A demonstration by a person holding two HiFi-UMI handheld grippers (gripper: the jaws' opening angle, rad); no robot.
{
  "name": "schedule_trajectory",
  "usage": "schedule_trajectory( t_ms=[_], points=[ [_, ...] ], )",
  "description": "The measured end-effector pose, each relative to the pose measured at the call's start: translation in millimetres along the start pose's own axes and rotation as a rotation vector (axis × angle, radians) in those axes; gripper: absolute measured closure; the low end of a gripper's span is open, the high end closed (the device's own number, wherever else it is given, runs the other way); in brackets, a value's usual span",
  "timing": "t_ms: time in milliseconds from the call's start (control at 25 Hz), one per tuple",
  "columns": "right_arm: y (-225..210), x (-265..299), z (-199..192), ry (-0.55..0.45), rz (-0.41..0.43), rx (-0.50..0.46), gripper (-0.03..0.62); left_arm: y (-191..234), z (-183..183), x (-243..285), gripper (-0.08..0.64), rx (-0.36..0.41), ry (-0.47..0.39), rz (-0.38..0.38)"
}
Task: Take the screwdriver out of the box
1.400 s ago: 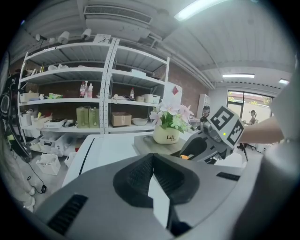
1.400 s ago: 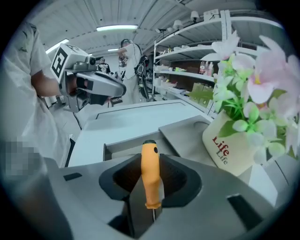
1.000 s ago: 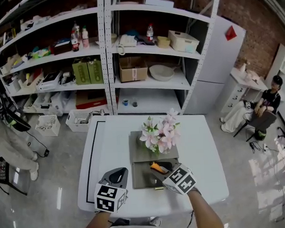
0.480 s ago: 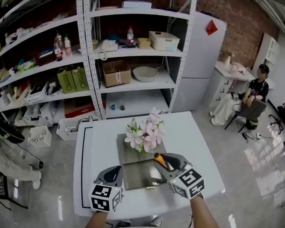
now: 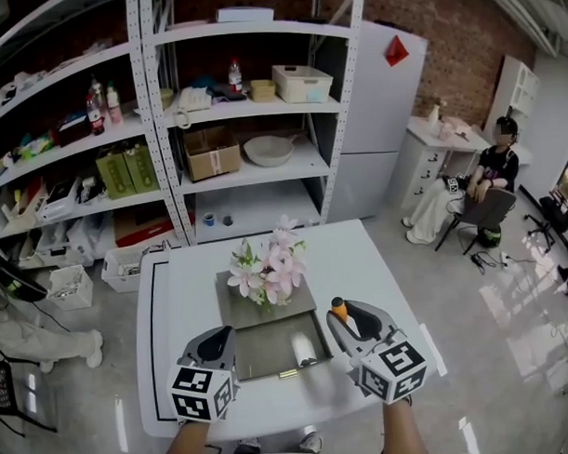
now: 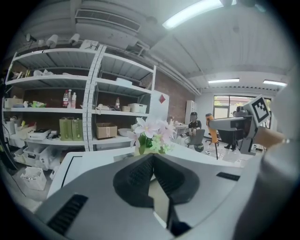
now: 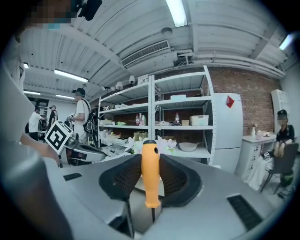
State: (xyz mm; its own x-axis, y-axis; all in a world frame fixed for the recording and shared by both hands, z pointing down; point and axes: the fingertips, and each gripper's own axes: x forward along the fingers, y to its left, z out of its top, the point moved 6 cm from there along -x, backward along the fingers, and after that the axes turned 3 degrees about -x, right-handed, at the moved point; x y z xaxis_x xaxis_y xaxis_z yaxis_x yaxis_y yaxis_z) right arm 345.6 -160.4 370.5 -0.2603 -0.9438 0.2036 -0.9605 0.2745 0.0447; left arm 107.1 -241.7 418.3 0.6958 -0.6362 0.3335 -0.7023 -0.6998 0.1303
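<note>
My right gripper (image 5: 347, 314) is shut on the orange handle of a screwdriver (image 5: 339, 310), held upright above the white table, to the right of the open grey box (image 5: 270, 348). In the right gripper view the handle (image 7: 150, 172) stands between the pads, its dark shaft pointing down. My left gripper (image 5: 219, 337) hovers at the box's left front corner; its jaws meet at the tips (image 6: 152, 157) with nothing between them. A bunch of pink and white flowers (image 5: 265, 267) sits on the box's rear part. The left gripper view shows the screwdriver (image 6: 213, 129) at the right.
The white table (image 5: 378, 265) carries the box. Metal shelves (image 5: 233, 102) full of boxes and bottles stand behind it, beside a white cabinet (image 5: 373, 125). A person sits on a chair (image 5: 483, 191) at the far right. Crates (image 5: 72, 285) lie on the floor at the left.
My right gripper has lifted the screwdriver up out of the box and carried it to the right, turning it upright. The left gripper has risen slightly.
</note>
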Motion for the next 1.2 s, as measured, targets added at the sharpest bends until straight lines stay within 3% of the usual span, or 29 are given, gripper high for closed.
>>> schedule_trajectory(
  t_ms=[200, 440, 1200],
  points=[
    [-14.0, -18.5, -8.0, -0.032, -0.082, 0.075, 0.468, -3.7, 4.4, 2.7, 0.557, 0.009, -0.011, -0.004],
    [-21.4, -27.2, -12.9, -0.023, -0.138, 0.077, 0.469, -5.3, 6.5, 5.3, 0.557, 0.011, -0.01, -0.002],
    [-19.5, -23.1, -14.5, -0.016, -0.137, 0.063, 0.469, -0.4, 1.7, 7.1, 0.557, 0.004, 0.006, 0.007]
  ],
)
